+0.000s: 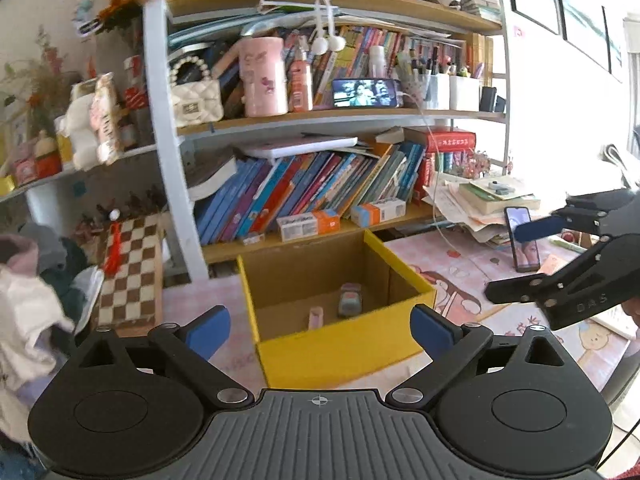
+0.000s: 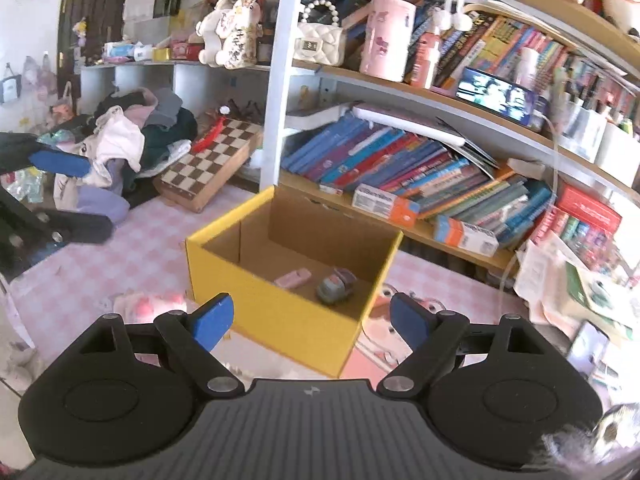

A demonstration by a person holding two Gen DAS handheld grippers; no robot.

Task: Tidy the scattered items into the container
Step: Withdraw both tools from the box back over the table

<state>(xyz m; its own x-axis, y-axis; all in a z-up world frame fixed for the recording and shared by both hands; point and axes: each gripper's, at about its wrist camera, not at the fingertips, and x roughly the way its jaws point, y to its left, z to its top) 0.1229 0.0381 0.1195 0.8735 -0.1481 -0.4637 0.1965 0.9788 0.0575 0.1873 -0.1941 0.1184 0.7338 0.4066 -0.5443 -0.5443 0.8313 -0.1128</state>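
Already, a pink case (image 2: 293, 279) and toy car (image 2: 337, 286) are held by the yellow box (image 2: 276, 312) ahead of both released tools, left tool (image 1: 320, 330) and right tool (image 2: 312, 322); a pink item (image 2: 154, 305) is left outside.

Matt cardboard box (image 2: 280, 300); glossy wooden chessboard (image 2: 208, 168).

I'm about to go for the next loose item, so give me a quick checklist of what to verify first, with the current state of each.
1. Left gripper free: ok, jaws wide apart, nothing between them.
2. Right gripper free: ok, jaws wide apart, empty.
3. Box open and upright: ok, no lid or flap over the top.
4. Room left in the box: ok, only a pink item and a toy car lie on its floor.
5. Next item located: ok, a pink plush thing lies on the mat left of the box, though it is blurred.
6. Grippers apart from each other: ok, they stand on either side of the box.
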